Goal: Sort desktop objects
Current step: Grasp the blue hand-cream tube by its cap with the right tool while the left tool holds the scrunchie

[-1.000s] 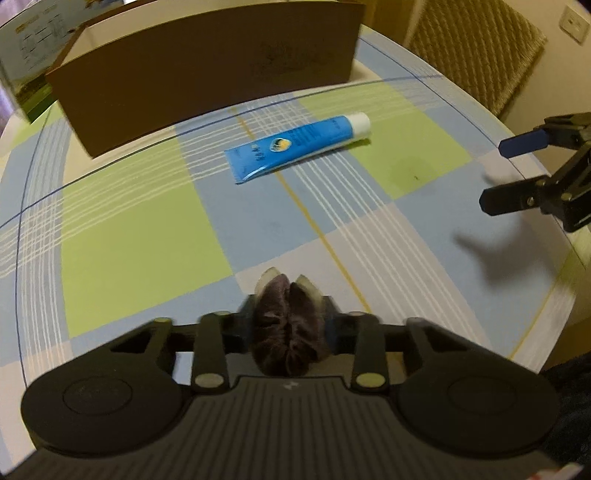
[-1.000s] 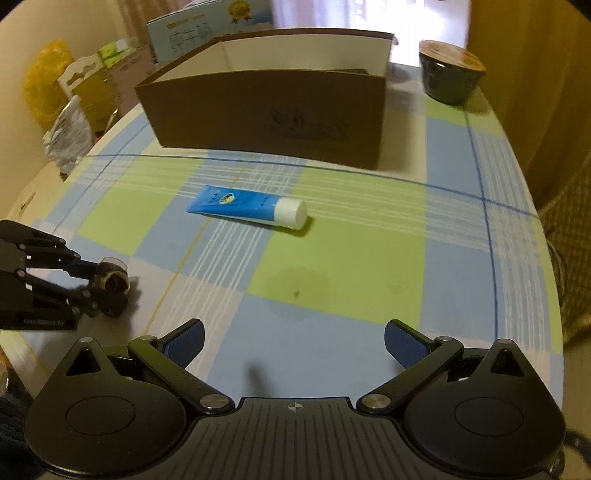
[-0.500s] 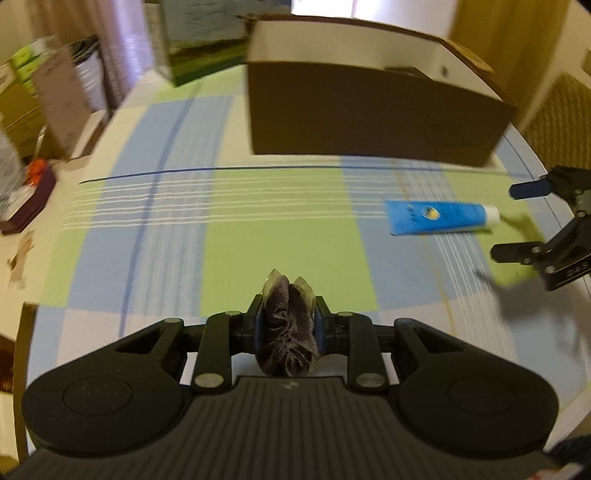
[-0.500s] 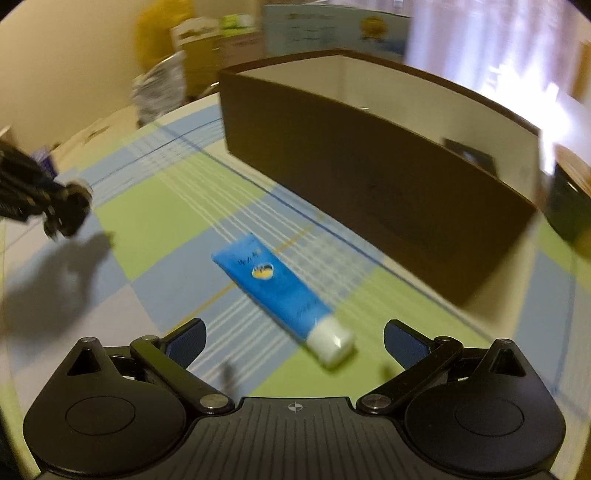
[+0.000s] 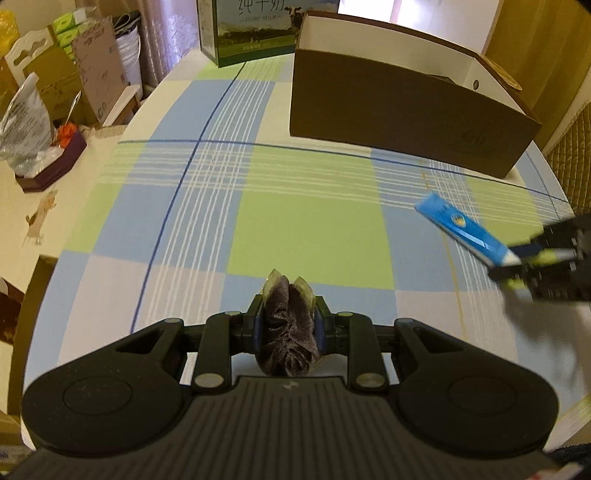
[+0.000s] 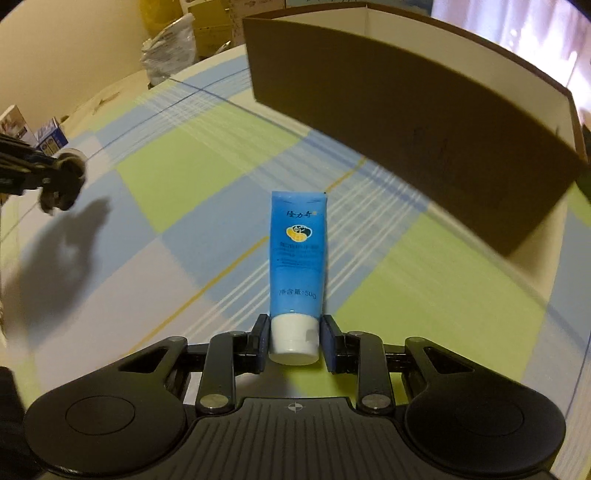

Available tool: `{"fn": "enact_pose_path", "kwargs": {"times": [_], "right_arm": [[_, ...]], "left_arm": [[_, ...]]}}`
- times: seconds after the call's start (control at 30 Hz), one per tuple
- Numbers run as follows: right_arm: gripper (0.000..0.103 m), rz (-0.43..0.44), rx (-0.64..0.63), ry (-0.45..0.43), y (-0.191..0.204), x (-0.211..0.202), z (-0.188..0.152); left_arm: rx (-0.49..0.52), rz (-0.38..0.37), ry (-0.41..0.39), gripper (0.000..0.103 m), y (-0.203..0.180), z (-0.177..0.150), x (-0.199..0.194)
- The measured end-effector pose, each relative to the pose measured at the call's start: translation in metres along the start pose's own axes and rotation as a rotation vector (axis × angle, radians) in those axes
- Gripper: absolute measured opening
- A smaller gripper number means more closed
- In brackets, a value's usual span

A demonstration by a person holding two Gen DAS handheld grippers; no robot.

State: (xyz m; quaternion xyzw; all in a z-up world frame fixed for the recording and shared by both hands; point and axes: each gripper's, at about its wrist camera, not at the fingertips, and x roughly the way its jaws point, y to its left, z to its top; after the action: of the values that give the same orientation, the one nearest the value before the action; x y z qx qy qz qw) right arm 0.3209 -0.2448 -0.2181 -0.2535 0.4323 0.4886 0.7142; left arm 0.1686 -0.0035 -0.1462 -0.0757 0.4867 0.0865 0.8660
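Closing on the blue tube (image 6: 298,254), the right gripper (image 6: 294,341) now has its jaws on either side of the white cap, low centre of the right wrist view; half a second ago the same jaws stood wide with the tube lying free ahead. Whether the pads press the cap or only flank it cannot be told with certainty, though they look in contact. Tube body runs up-frame from the cap toward the brown cardboard box (image 6: 424,122), and appears to lie on the cloth, not yet lifted.

Left gripper (image 5: 287,325): jaws pressed together on a dark velvety scrunchie (image 5: 288,332), bottom centre of the left wrist view, held above the table. Over the last second its view has swung from the tube toward the box.

Judgement: both remaining loose items are in hand or nearly so; next step is likely carrying each to the box, which stands in the upper right of both views.

Surface: round table under a checked tablecloth (image 5: 306,236) of green, blue and pale squares with white and dark lines.

Room: milk carton (image 5: 258,29) at top centre of the left view; stacked cartons and a plastic bag (image 5: 26,125) at upper left; quilted chair back at right edge.
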Motion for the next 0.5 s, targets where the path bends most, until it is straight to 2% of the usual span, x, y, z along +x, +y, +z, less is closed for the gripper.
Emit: {"fn": "enact_pose_path", "kwargs": {"times": [0.03,0.1,0.13,0.17,0.4,0.43,0.5], "right_arm": [[0.027,-0.005,0.029,-0.011,0.003,-0.002,-0.004],[0.044,-0.006,0.075,-0.028,0.006,-0.006,-0.008],[0.067,-0.021,0.092,-0.043,0.008,-0.007,-0.007],[0.075,-0.037,0.098,-0.064,0.009,-0.008,-0.007],[0.074,-0.104,0.077,-0.082,0.014,0.008,0.013],[0.071,-0.107,0.075,-0.085,0.014,0.01,0.015],[0.052,-0.11,0.075,-0.064,0.015,0.017,0.018]], "left_arm": [[-0.005,-0.002,0.004,0.022,0.0,-0.002,0.0],[-0.01,-0.002,0.011,0.022,-0.002,-0.004,0.001],[-0.009,-0.001,0.014,0.022,-0.003,-0.005,0.001],[-0.007,0.0,0.015,0.022,-0.004,-0.006,0.0],[0.003,-0.017,0.011,0.022,-0.012,-0.008,-0.003],[0.007,-0.02,0.01,0.022,-0.012,-0.008,-0.003],[0.014,-0.03,0.006,0.022,-0.013,-0.008,-0.003]]}}
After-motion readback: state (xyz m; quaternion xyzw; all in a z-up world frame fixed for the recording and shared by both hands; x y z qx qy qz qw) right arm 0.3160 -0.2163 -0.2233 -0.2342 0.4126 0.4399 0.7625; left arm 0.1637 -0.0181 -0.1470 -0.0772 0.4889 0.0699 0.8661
